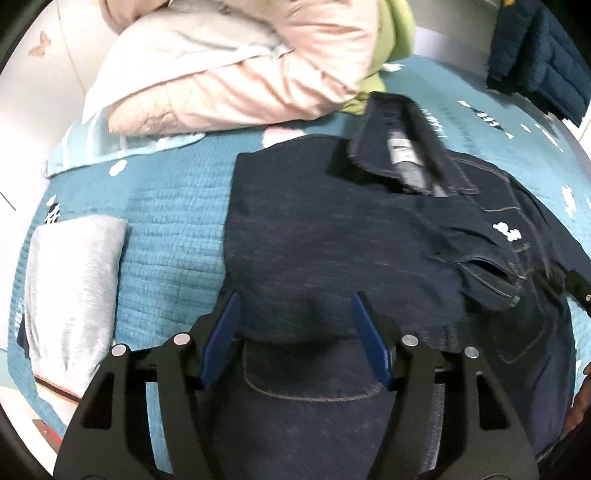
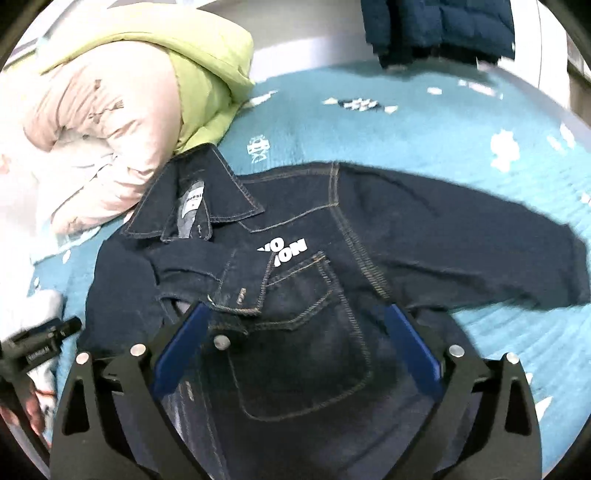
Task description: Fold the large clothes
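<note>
A dark denim jacket (image 1: 332, 229) lies front-up on the teal bedspread (image 1: 173, 229), collar and label away from me. Its left side is folded over the front; the sleeve on the right side (image 2: 461, 229) lies stretched out across the bed. My left gripper (image 1: 295, 299) is open, its blue fingers (image 1: 225, 321) spread just above the folded left part of the jacket. My right gripper (image 2: 299, 310) is open above the jacket (image 2: 314, 280) near its chest pocket, holding nothing. The left gripper's tip shows at the left edge of the right wrist view (image 2: 48, 332).
A pink and green puffer jacket (image 1: 240, 74) is heaped at the head of the bed, just beyond the collar. A folded grey garment (image 1: 70, 284) lies to the left. A dark blue puffer jacket (image 2: 439, 26) hangs at the far right. The white wall (image 1: 29, 92) borders the bed on the left.
</note>
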`<state>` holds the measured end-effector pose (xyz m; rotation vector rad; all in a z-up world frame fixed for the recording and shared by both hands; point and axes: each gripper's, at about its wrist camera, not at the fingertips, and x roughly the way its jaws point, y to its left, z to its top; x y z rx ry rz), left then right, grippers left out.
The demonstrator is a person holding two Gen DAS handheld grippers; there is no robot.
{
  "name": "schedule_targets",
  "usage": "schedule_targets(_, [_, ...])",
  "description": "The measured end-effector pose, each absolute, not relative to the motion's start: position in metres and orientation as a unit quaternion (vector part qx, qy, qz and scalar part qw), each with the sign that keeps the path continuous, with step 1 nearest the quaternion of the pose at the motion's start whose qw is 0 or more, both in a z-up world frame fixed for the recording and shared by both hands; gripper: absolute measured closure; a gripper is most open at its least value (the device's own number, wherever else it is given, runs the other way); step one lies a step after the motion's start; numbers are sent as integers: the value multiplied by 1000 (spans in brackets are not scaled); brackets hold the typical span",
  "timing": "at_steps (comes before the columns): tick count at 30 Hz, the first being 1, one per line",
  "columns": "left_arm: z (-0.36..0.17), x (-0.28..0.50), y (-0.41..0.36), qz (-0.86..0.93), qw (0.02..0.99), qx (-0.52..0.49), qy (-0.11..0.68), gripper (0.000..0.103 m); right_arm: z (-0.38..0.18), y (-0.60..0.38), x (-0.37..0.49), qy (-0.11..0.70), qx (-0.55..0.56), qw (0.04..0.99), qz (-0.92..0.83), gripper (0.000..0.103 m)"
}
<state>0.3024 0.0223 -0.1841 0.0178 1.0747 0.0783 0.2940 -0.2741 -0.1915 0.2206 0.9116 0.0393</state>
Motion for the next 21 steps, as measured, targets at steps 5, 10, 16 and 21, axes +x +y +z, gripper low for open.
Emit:
schedule_targets(5, [-173,291,-8,21,862,24,506,39,-189,-303,284,441,134,887,3,10])
schedule_targets(10, [-166,287,-45,-3,864,43,502,39,-181,-348,277,440,193,876,-32,10])
schedule_targets(16, [-160,289,-95,-45,865,56,497,39,-175,-417,270,422,245,868,-94,10])
schedule_targets(21, [-160,296,-142,-78,865,73,490,40,-186,-478,255,409,307,846,-153,10])
